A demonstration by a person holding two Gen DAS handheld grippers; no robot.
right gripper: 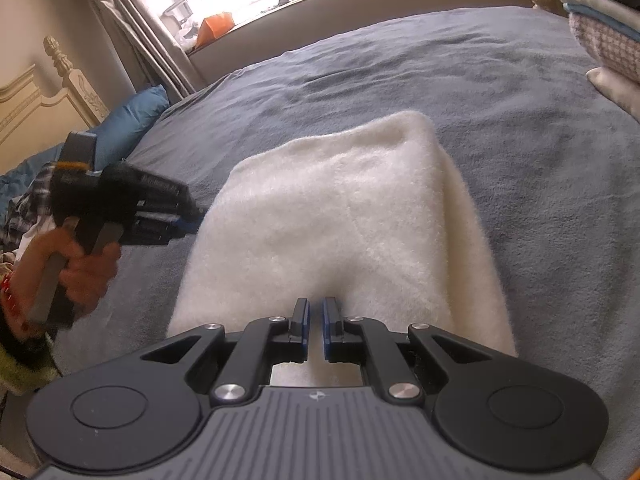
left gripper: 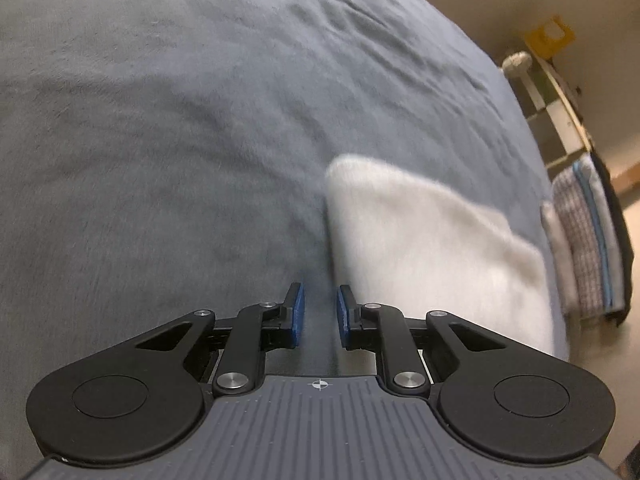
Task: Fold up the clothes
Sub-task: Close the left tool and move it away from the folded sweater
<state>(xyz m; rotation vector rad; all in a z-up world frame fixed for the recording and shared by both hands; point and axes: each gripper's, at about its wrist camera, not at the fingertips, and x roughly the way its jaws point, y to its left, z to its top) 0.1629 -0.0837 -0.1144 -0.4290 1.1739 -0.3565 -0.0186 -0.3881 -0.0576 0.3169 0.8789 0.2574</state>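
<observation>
— Where's the garment?

— Flat on the bed, by the near edge, fluffy and white.

— And your tongs?

— My right gripper is over its near end, jaws all but closed. It may be pinching the pile, but I can't tell. My left gripper is at its left edge, jaws slightly apart, with only bed cover between them.

— Anything else?

— A folded stack at the far right edge.

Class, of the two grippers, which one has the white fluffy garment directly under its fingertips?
The right gripper: its fingertips are over the white fluffy garment. The left gripper sits over blue bedding beside it.
</observation>
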